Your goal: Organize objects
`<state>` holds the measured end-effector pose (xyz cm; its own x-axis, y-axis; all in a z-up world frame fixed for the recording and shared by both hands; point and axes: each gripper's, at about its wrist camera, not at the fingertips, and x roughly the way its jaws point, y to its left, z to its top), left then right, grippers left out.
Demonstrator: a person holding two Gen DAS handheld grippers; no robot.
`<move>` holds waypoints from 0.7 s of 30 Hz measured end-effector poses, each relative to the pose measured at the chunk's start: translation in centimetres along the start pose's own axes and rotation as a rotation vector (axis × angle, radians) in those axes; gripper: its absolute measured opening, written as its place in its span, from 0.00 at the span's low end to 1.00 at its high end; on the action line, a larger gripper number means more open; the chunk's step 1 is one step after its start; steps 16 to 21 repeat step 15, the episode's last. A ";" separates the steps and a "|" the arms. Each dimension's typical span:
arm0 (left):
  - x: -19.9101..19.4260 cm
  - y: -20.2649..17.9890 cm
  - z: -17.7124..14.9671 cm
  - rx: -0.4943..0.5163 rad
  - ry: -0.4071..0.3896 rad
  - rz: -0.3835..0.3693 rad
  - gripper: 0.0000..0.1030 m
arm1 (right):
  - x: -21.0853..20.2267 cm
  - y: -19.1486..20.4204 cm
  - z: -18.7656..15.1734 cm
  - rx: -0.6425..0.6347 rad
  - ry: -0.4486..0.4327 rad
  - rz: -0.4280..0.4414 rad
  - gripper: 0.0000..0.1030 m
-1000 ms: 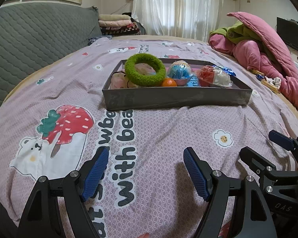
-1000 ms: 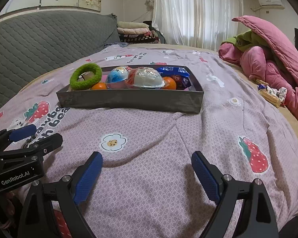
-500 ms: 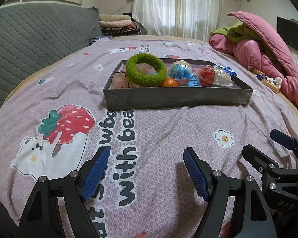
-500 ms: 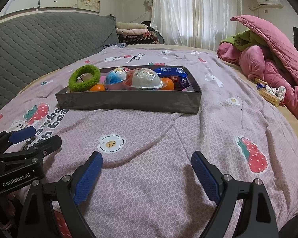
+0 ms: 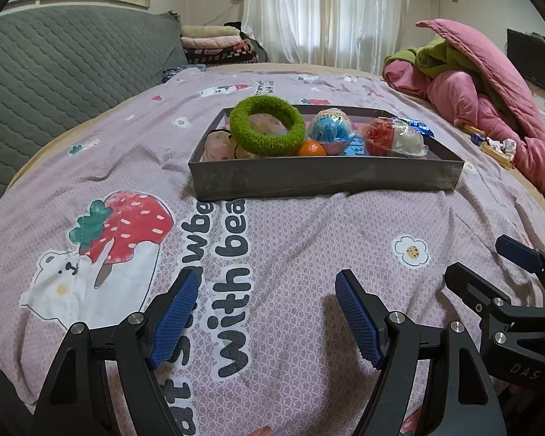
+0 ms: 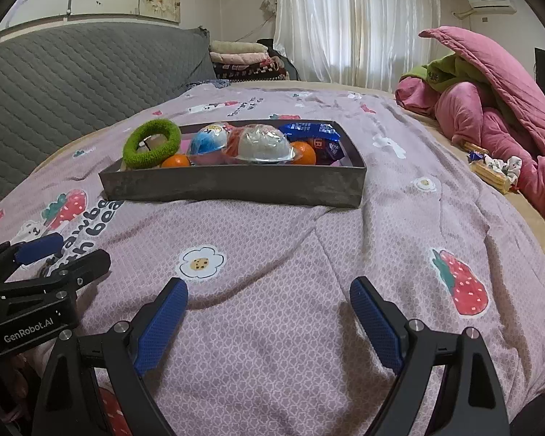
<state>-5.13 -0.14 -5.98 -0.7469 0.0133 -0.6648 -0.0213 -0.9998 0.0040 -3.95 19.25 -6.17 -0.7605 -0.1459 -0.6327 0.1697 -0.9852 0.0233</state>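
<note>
A dark grey shallow box (image 5: pixel 323 178) (image 6: pixel 232 183) sits on the pink printed bedspread, well beyond both grippers. Inside it lie a fuzzy green ring (image 5: pixel 267 130) (image 6: pixel 152 142), a blue capsule ball (image 5: pixel 330 129) (image 6: pixel 209 141), a clear dome capsule (image 5: pixel 396 137) (image 6: pixel 263 143), two small oranges (image 5: pixel 310 148) (image 6: pixel 303 152) and a blue snack packet (image 6: pixel 314 133). My left gripper (image 5: pixel 267 287) hovers low over the bedspread, open, with nothing between its blue pads. My right gripper (image 6: pixel 269 292) is likewise open and empty, beside the left one.
A heap of pink and green quilts (image 6: pixel 490 109) lies at the right. Small wrapped items (image 6: pixel 490 167) rest on the bare mattress edge by it. A grey quilted headboard (image 5: pixel 54 72) runs along the left, with folded blankets (image 6: pixel 243 60) stacked behind.
</note>
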 end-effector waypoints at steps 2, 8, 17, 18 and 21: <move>0.0 0.0 0.0 0.000 0.001 0.003 0.77 | 0.0 0.0 0.0 -0.001 -0.002 0.001 0.88; 0.0 0.1 0.0 -0.001 0.001 0.004 0.77 | -0.1 0.0 0.0 0.000 -0.002 0.002 0.88; 0.0 0.0 -0.1 0.001 -0.006 0.006 0.77 | -0.1 0.0 0.0 0.003 -0.002 -0.001 0.88; 0.0 0.0 -0.1 0.001 -0.006 0.006 0.77 | -0.1 0.0 0.0 0.003 -0.002 -0.001 0.88; 0.0 0.0 -0.1 0.001 -0.006 0.006 0.77 | -0.1 0.0 0.0 0.003 -0.002 -0.001 0.88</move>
